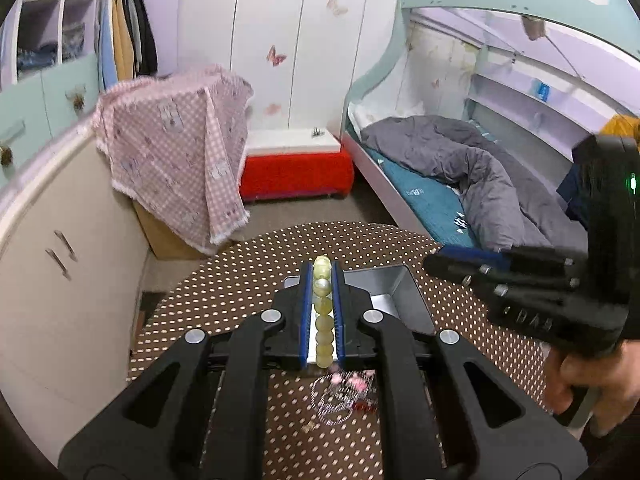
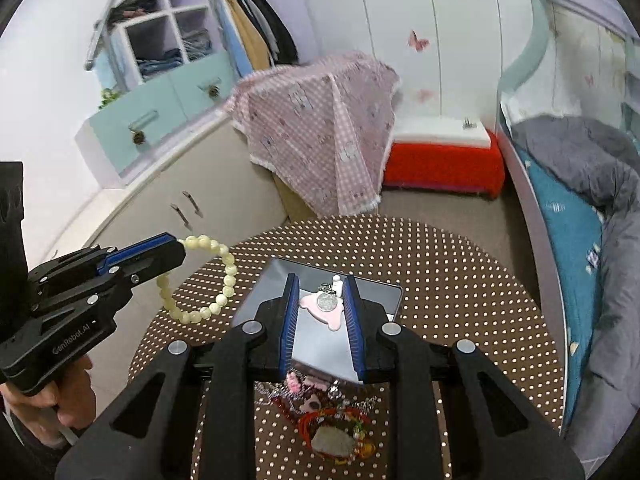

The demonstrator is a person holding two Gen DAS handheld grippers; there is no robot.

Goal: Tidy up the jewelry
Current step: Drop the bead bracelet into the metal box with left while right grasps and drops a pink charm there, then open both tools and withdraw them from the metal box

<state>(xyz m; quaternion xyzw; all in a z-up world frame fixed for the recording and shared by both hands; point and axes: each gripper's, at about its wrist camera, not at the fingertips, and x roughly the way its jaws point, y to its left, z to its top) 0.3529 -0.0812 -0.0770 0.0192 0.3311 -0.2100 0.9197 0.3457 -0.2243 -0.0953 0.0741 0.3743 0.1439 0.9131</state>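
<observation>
My left gripper point(image 1: 322, 276) is shut on a pale yellow-green bead bracelet point(image 1: 323, 312); in the right wrist view the bracelet point(image 2: 218, 300) hangs as a loop from that gripper point(image 2: 182, 246), left of and above the table. A silver metal tray point(image 2: 320, 336) stands on the brown dotted table point(image 2: 460, 300); it holds a pink bear-shaped piece with a silver coin charm point(image 2: 326, 304). My right gripper point(image 2: 320, 292) is open and empty above the tray. A pile of mixed jewelry point(image 2: 328, 420) lies on the table in front of the tray, also seen in the left wrist view point(image 1: 340, 396).
A cream cabinet point(image 2: 180, 208) stands left of the table. A box under pink checked cloth point(image 2: 320, 132) and a red bench point(image 2: 444, 164) stand beyond it. A bed with a grey duvet point(image 2: 592, 184) is on the right.
</observation>
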